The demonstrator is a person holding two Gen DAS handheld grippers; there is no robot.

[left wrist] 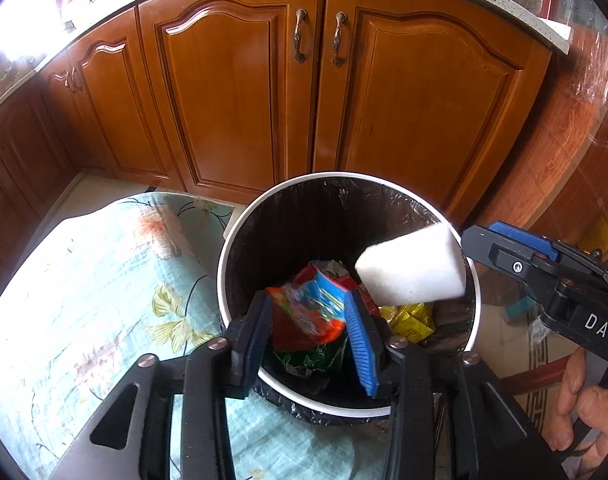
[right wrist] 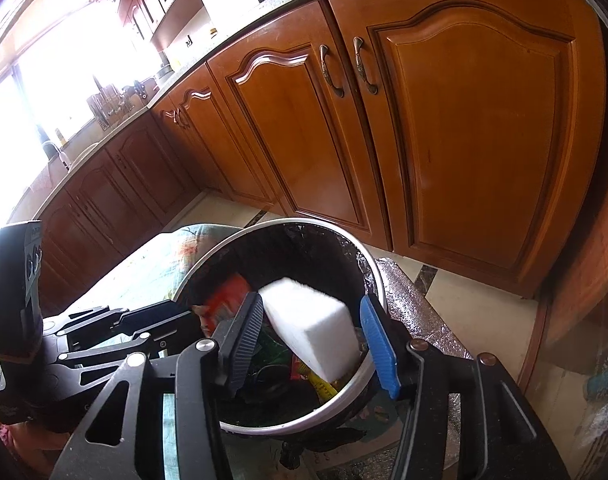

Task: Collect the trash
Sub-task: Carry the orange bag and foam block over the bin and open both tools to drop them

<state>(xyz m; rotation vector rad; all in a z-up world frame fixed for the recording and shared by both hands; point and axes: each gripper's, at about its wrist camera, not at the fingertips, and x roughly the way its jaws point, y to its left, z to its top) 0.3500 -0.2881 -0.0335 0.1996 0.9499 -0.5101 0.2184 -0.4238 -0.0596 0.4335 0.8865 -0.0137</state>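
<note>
Blue-padded left gripper (left wrist: 308, 334) is hanging jaws apart over the bin (left wrist: 239, 224), a blurred colourful wrapper (left wrist: 310, 312) between its pads without clear contact. Right gripper (right wrist: 312, 340) is standing apart too, its white foam block (right wrist: 310, 326) loose above the bin's right rim, hiding the trash beneath.

A white foam block (right wrist: 310, 326), tilted, hangs between the right jaws, clear of both. A crumpled red-and-blue plastic wrapper (left wrist: 310, 308) sits between the left jaws, above the round white-rimmed, black-lined bin (left wrist: 233, 240).
</note>
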